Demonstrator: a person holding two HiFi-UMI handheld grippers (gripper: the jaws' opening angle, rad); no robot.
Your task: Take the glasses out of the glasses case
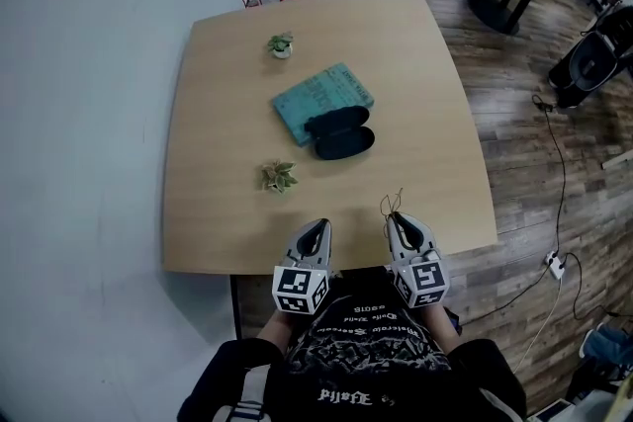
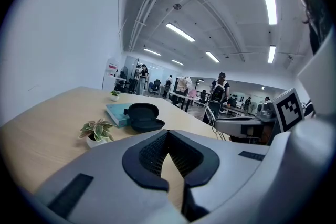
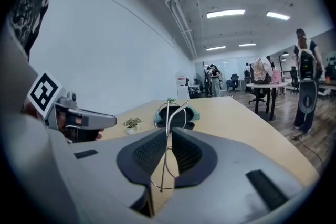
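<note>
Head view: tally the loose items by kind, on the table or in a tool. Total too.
Potted plants: 2
Teal book: 1
Glasses case, black, open: 1
Glasses, thin wire frame, clamped in the right tool: 1
Total: 5

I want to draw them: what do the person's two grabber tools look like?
The left hand-held gripper and right hand-held gripper are light grey wedges, each with black ribbed pads and a cube of black-and-white square markers. The person wears a black top with white print.
</note>
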